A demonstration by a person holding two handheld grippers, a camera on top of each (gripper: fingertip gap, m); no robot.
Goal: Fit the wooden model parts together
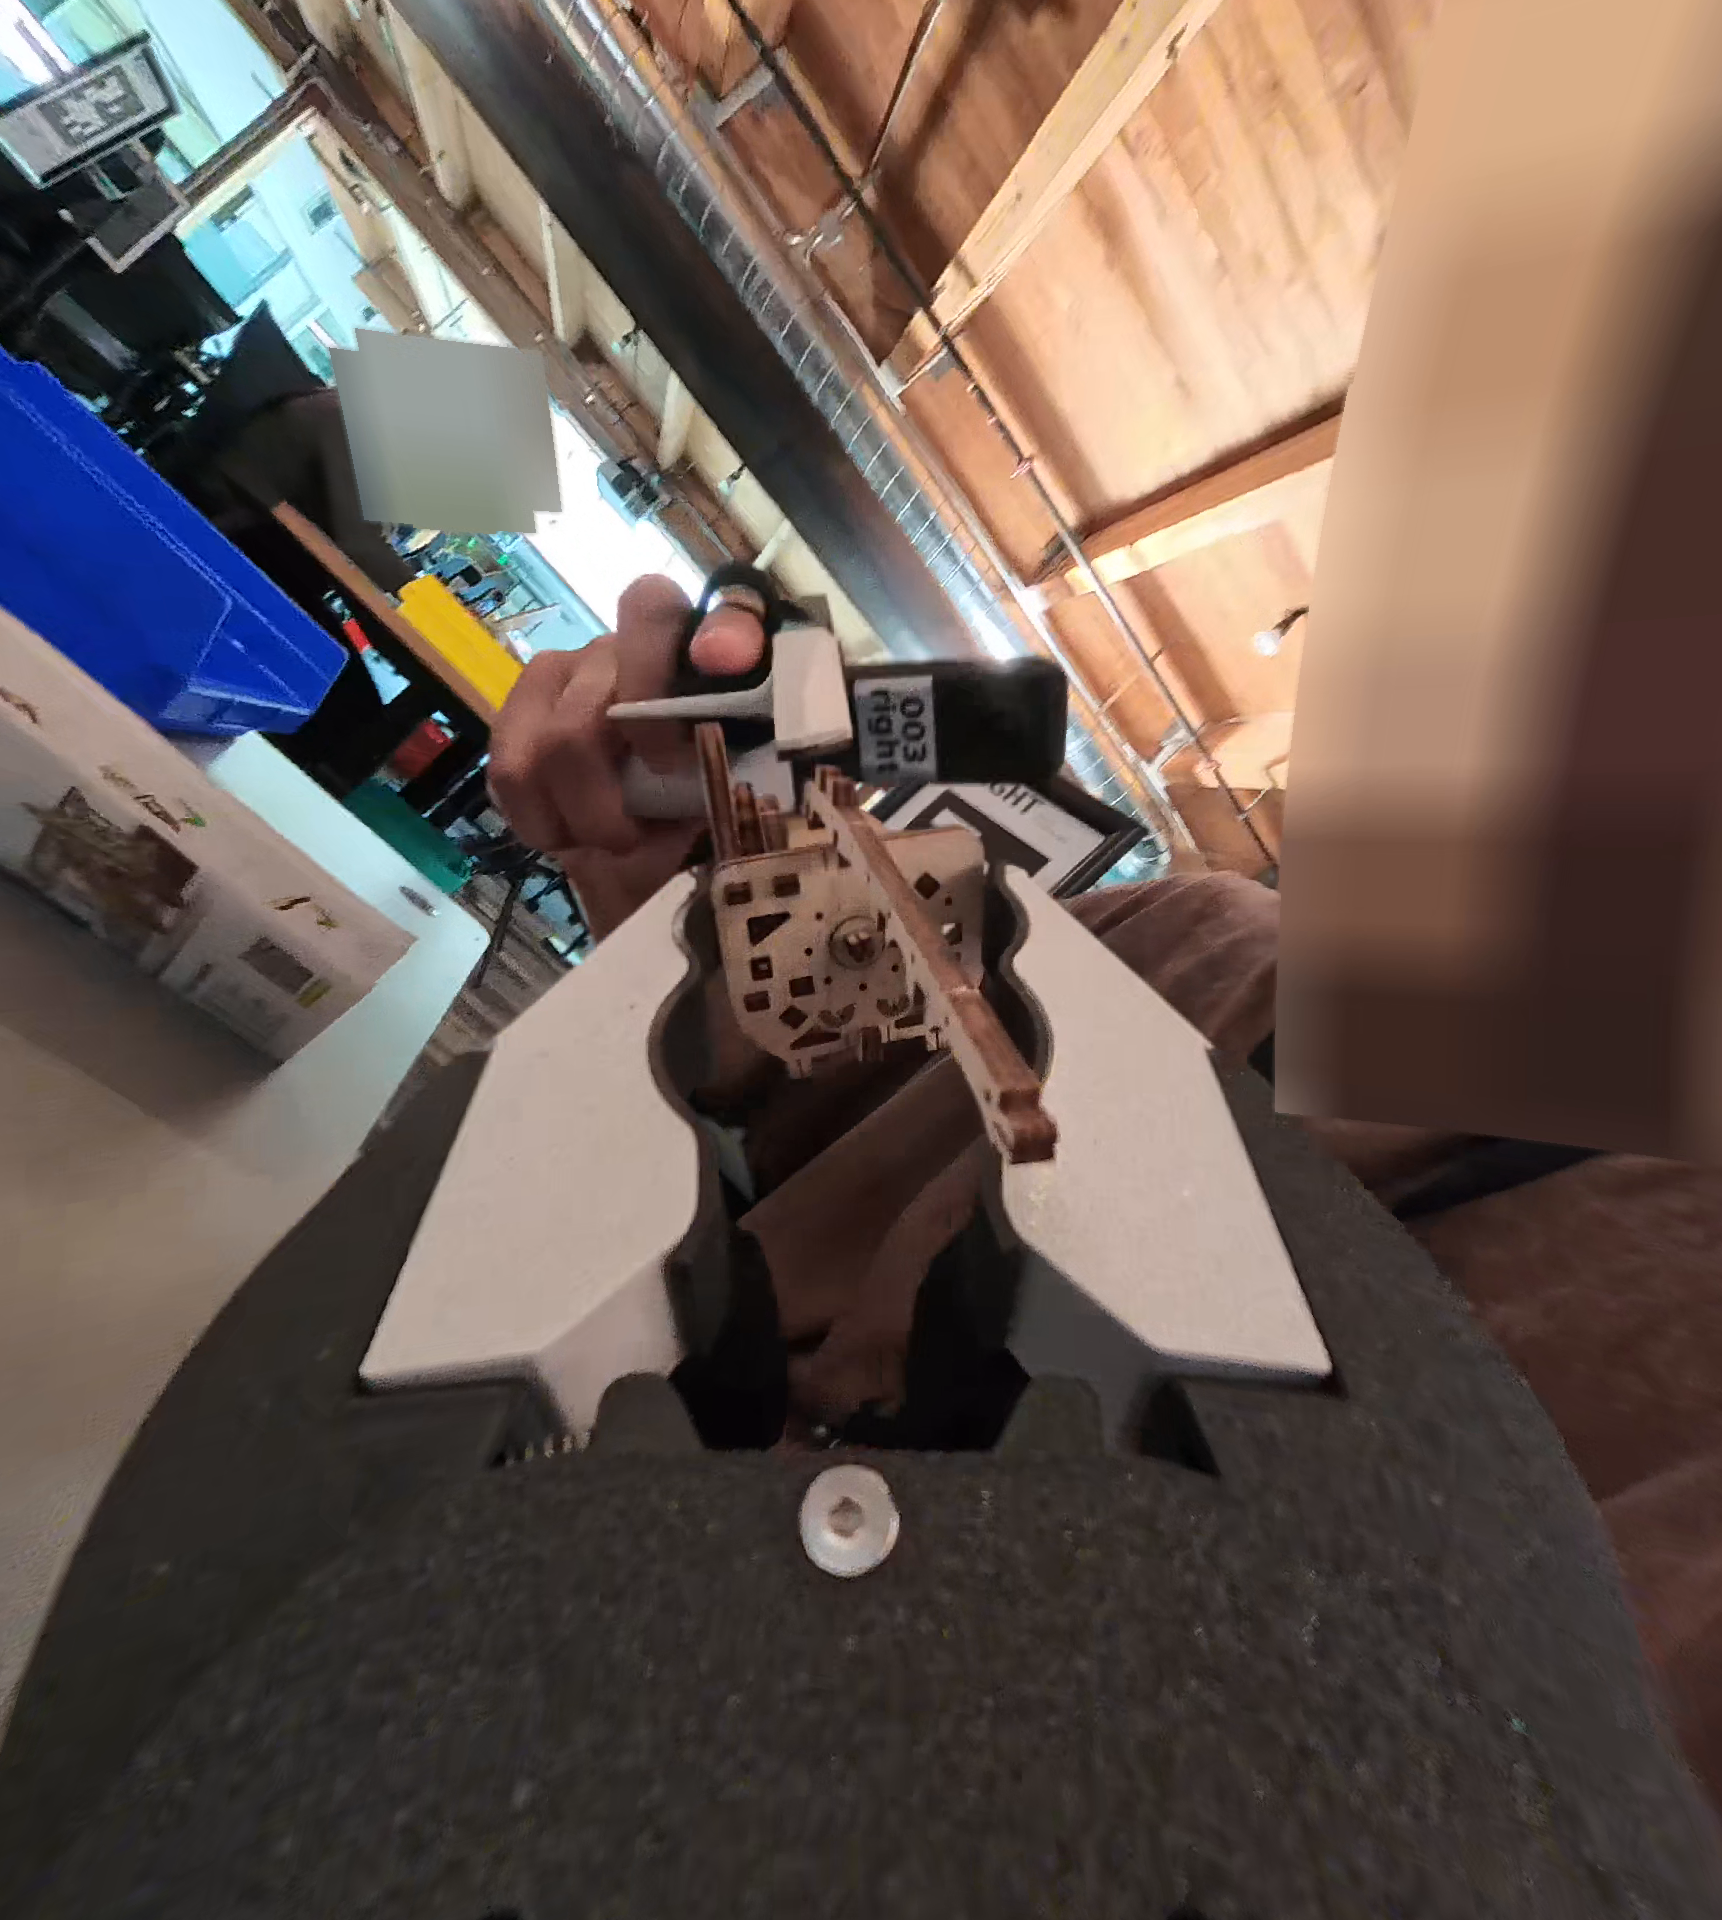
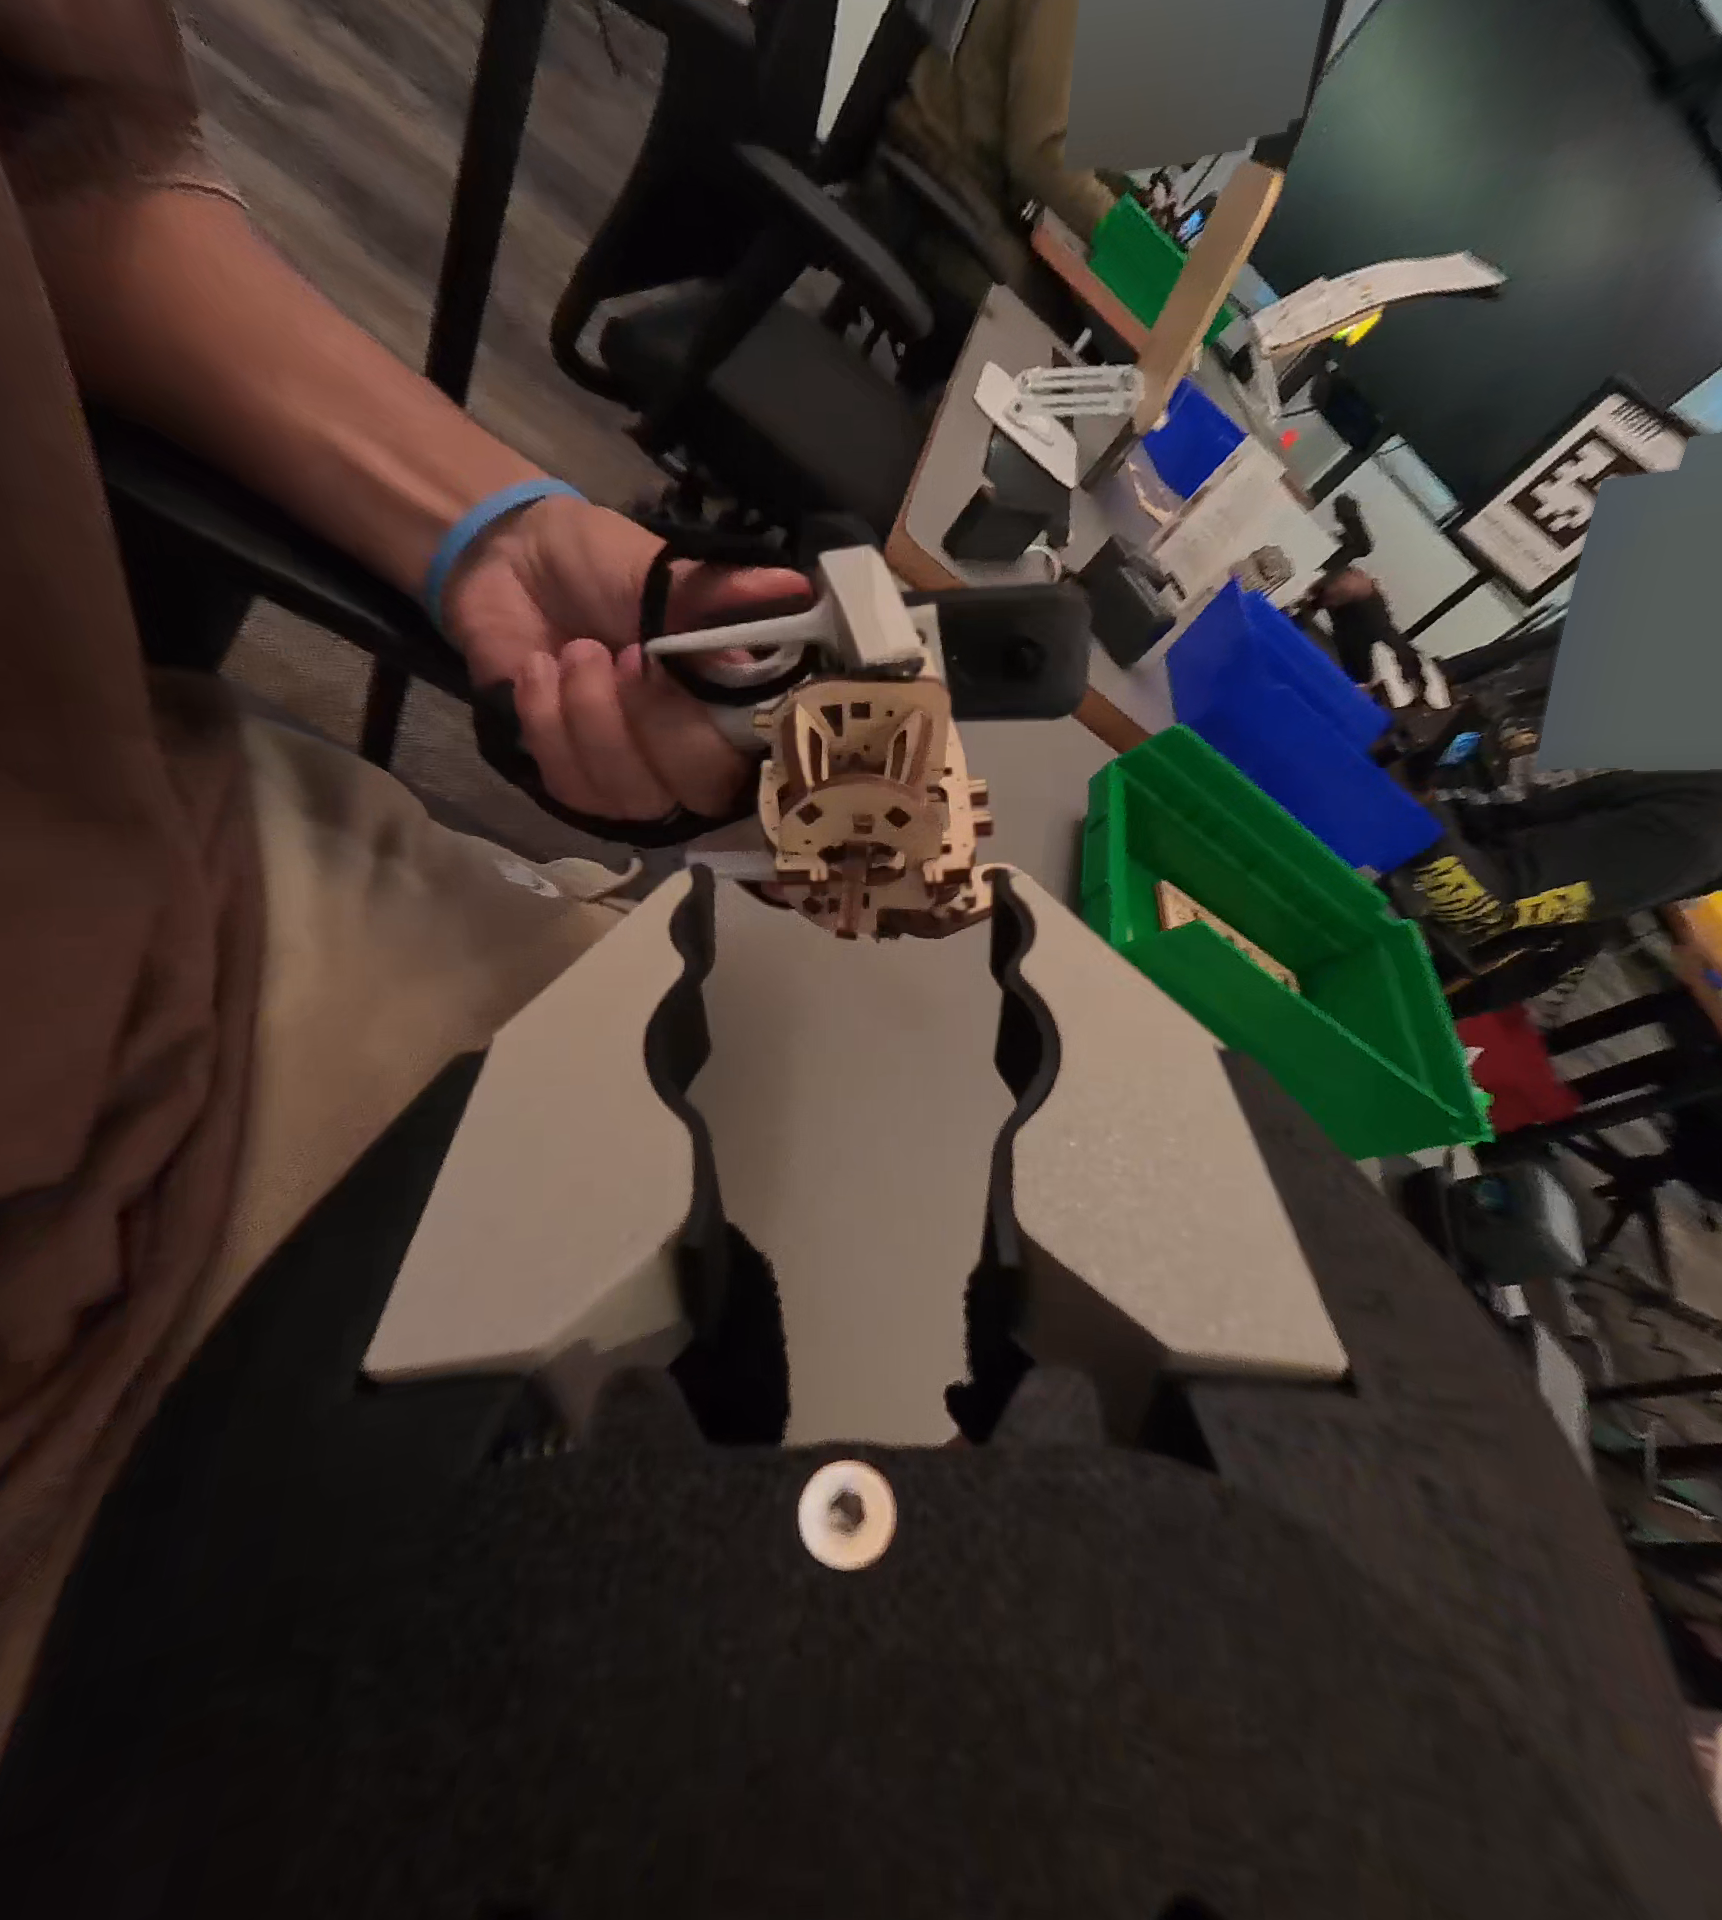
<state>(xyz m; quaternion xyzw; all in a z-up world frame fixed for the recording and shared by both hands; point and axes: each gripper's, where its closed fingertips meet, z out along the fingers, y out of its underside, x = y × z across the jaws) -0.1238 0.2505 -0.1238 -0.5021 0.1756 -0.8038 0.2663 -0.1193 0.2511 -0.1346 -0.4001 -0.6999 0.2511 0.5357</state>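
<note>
Workshop clutter and bins behind; left tongs grip the wooden model in mid-air off the desk edge; right tongs stand wide, tips touching it; a hard squeeze could snap its thin strip.

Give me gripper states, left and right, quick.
Left gripper: shut on the wooden model, held off the table.
Right gripper: fingers apart at the model's lower edge; grip cannot be told.

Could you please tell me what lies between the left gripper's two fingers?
The wooden model, crossed by a slanting wooden strip, as the left wrist view shows.
</note>
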